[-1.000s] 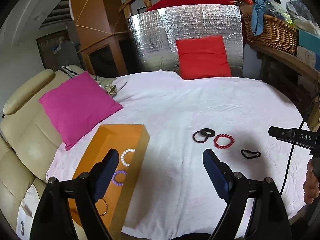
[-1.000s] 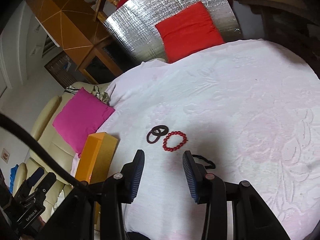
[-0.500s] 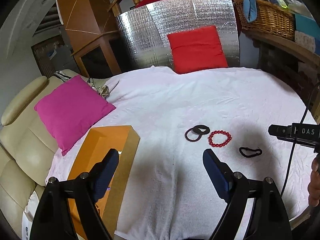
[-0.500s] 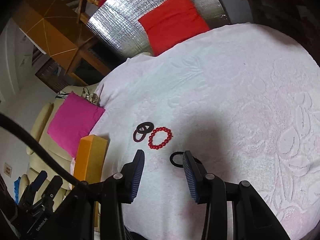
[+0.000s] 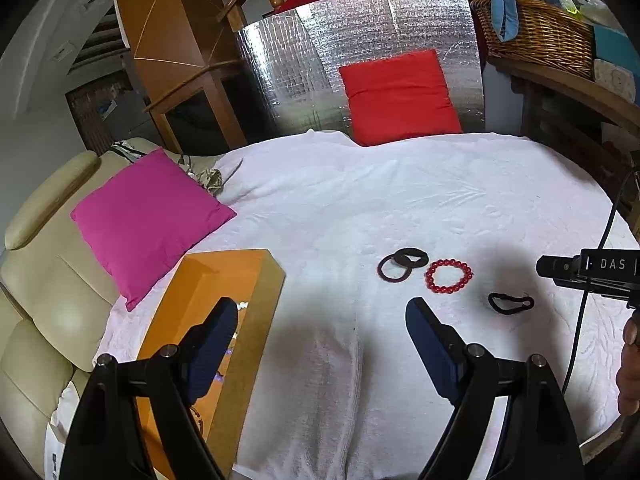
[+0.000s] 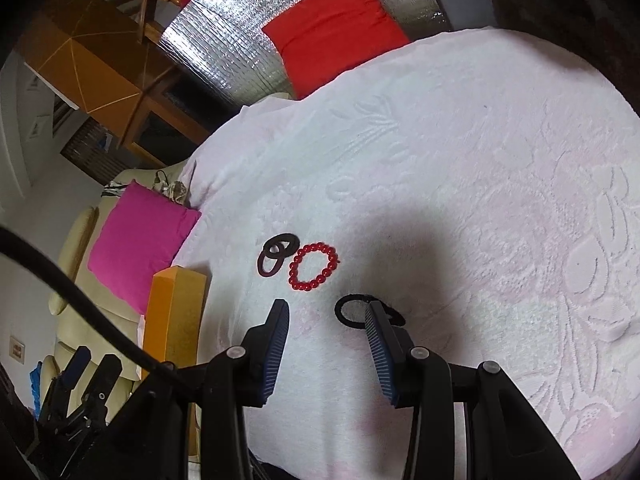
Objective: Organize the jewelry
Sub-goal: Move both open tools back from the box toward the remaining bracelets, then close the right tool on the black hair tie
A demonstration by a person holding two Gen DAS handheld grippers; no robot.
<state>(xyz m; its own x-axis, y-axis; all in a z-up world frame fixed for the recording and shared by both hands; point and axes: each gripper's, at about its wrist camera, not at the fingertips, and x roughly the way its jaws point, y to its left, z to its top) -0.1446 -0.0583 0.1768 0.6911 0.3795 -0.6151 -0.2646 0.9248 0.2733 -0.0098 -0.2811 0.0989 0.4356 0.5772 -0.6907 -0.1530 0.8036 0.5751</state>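
A red bead bracelet (image 5: pixel 448 276) (image 6: pixel 313 266) lies on the white cloth beside two overlapping dark rings (image 5: pixel 402 265) (image 6: pixel 277 255). A black hair tie (image 5: pixel 511 303) (image 6: pixel 349 310) lies to its right, just ahead of my open right gripper (image 6: pixel 327 314), partly hidden by the right finger. My left gripper (image 5: pixel 320 320) is open and empty, its left finger over the open orange box (image 5: pixel 224 292) (image 6: pixel 174 316). White and purple beads show inside the box, mostly hidden.
A pink cushion (image 5: pixel 148 220) lies on the cream sofa (image 5: pixel 44 280) at the left. A red cushion (image 5: pixel 400 96) leans on a silver foil panel (image 5: pixel 320 60) at the back. A wicker basket (image 5: pixel 536 36) stands on a shelf at the right.
My right gripper has moved forward and down toward the black hair tie, now at its fingertips. My left gripper has drawn back and lower, so the box contents are mostly hidden.
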